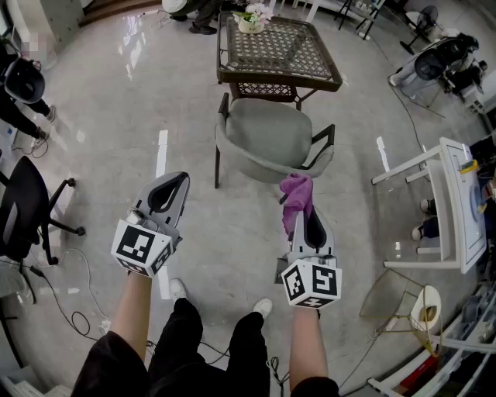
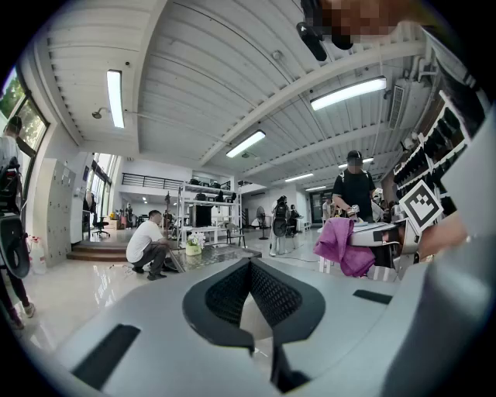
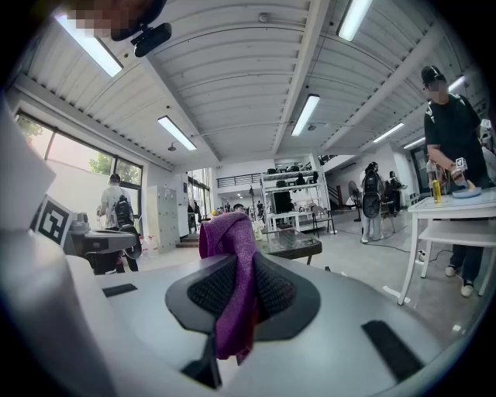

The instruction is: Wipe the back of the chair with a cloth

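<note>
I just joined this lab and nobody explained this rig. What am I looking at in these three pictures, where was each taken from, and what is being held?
No robot here: a person stands holding two tools, the left hand-held gripper and the right hand-held gripper. The picture looking down comes from a camera on the person's head. The other two come from cameras riding on each tool, looking along its two jaws. The right one's jaws are clamped on a purple cloth; the left one's jaws are together on nothing. Ahead stands a grey-green chair, and beyond it a wicker table with a flower pot.
</note>
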`<state>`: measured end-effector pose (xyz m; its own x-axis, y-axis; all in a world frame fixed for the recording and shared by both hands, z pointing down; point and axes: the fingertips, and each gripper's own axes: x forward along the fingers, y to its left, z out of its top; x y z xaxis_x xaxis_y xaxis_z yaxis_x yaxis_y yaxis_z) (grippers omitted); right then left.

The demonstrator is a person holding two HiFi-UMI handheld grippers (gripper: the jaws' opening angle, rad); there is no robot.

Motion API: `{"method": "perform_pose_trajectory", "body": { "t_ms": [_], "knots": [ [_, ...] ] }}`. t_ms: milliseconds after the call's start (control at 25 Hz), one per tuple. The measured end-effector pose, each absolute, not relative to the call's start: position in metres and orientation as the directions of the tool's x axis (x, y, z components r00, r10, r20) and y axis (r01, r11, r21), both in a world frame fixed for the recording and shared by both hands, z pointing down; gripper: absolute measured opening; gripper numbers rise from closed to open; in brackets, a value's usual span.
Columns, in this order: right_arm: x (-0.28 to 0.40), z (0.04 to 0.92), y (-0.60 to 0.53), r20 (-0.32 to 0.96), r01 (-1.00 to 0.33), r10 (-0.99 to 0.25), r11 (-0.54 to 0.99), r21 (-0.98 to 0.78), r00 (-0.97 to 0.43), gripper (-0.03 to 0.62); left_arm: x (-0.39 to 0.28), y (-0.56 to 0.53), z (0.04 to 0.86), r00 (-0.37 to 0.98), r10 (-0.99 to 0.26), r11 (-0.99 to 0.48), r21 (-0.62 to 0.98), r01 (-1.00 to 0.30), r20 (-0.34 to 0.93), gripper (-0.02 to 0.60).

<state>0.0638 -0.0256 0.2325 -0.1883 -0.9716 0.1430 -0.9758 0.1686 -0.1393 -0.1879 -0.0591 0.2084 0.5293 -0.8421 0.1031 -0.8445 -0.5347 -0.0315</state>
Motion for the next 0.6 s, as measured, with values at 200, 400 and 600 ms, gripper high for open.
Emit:
{"method": "perform_pose_trajectory", "body": {
  "t_ms": [200,400,600],
  "knots": [
    [0.062,0.239,-0.027,0.151,-0.976,-0.970,0.168,-0.140,-0.189,0.071,-0.182,-0.059,0.212,0.544,-0.832,-0.550,-0.039,-0.834,0.106,0.009],
    [0.053,0.245,-0.030,0.165,-0.975,-0.967,0.173,-0.137,-0.195,0.071,-0.180,-0.060,0.220,0.551,-0.826,-0.558,-0.025,-0.830,0.119,0.009],
    [0.028,0.249,-0.036,0.166,-0.968,-0.956,0.225,-0.115,-0.242,0.072,-0.187,-0.063,0.229,0.545,-0.829,-0.549,0.001,-0.836,0.128,0.009]
  ]
}}
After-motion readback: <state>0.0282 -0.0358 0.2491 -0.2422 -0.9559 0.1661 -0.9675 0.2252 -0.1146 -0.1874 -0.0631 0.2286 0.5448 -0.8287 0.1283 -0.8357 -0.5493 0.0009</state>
